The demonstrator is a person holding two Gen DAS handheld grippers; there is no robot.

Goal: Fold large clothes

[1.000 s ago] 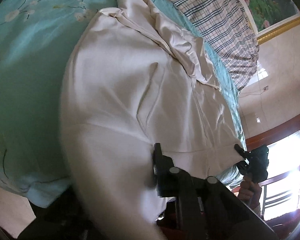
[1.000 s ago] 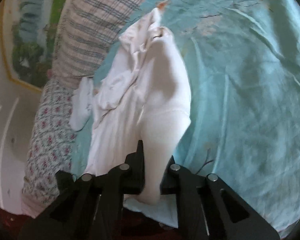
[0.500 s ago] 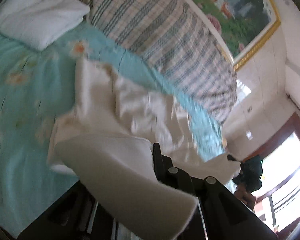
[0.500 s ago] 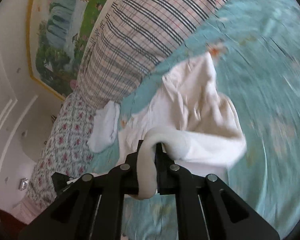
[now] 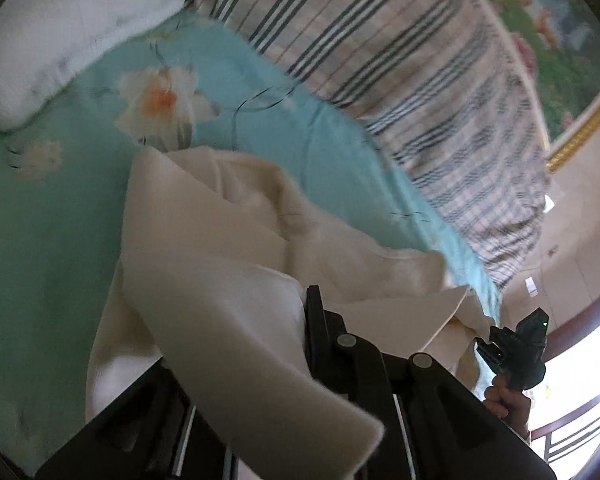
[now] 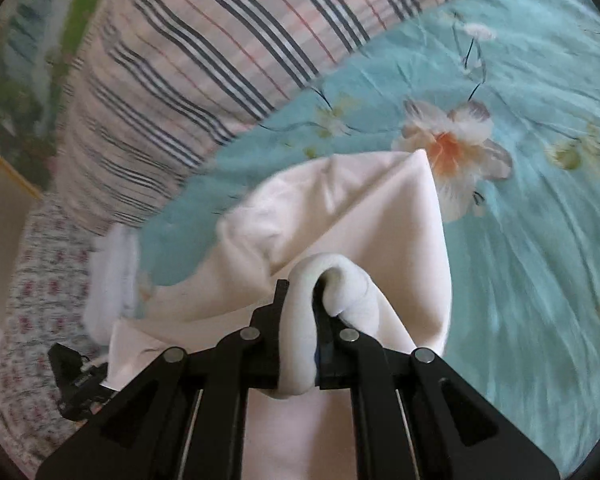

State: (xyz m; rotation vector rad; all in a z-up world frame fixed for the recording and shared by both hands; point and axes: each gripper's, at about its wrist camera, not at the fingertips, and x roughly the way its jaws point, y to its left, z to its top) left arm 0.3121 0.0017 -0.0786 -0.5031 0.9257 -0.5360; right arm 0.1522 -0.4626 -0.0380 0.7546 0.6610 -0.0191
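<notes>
A large cream-white garment lies doubled over on the turquoise flowered bed sheet. My left gripper is shut on one edge of it; the cloth drapes over the left finger and hides it. In the right wrist view the same garment bunches up in front of my right gripper, which is shut on a rolled fold of cloth. The right gripper, held in a hand, shows at the lower right of the left wrist view. The left gripper shows at the lower left of the right wrist view.
A plaid quilt lies along the head of the bed. A white pillow sits at the upper left, a floral-print cover at the bed's side. A framed landscape picture hangs on the wall; a window glows at the right.
Both grippers have carried the garment's near edge up and towards the head of the bed, folding it over itself. The spread-out garment is now doubled and the plaid quilt is much closer.
</notes>
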